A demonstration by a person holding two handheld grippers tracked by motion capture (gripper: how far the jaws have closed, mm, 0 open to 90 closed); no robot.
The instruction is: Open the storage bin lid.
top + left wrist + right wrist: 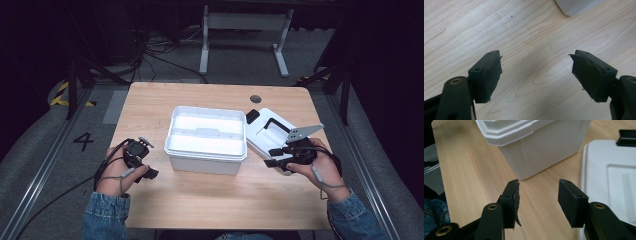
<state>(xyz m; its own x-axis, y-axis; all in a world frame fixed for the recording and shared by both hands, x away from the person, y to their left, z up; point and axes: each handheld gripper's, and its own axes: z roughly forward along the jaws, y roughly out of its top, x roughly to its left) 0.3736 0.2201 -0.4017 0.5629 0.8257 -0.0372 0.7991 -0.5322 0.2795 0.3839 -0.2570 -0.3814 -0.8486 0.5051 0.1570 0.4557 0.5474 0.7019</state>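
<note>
Lid (267, 131), near edge: hidden under right gripper (276, 157).
Box (576, 6), left gripper view: one corner visible, rest cut by top edge.
Lid latch (627, 137): cut by right edge.

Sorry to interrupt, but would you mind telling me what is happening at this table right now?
A person holds a gripper in each hand at a wooden table. An open white box stands in the middle, its lid lying flat beside it. The right gripper sits open by the lid's near edge, holding nothing. The left gripper rests open over bare wood left of the box.
</note>
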